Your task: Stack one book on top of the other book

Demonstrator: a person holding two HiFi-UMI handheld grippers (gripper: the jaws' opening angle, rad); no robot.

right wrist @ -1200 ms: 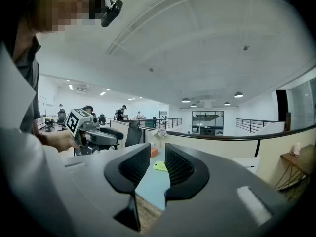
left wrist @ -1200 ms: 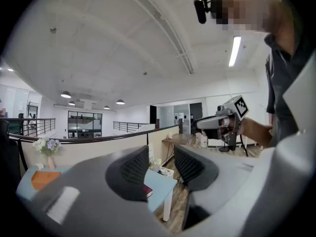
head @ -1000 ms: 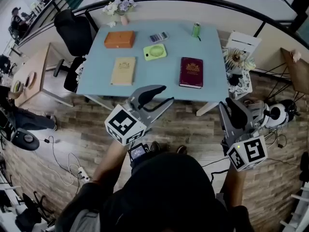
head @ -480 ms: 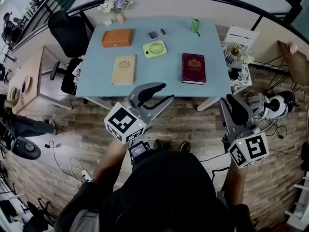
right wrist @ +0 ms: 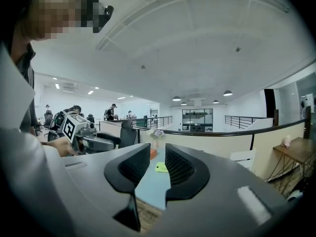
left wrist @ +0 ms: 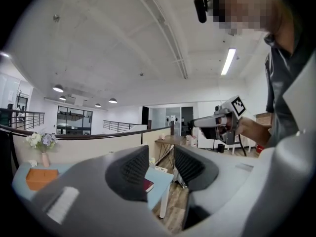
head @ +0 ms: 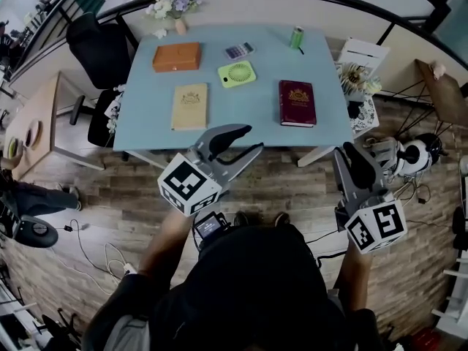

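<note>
Both the left hand-held gripper [head: 252, 139] and the right hand-held gripper [head: 348, 156] are hanging empty, jaws narrowly apart; probably widening first is helping to take the red book [head: 297, 102] right of the fan [head: 236, 73].

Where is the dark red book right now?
In the head view the dark red book lies flat on the blue table, right side, beside the lime-green fan and nearer the person than the green can.

Bright, even light; fisheye-warped edges
</note>
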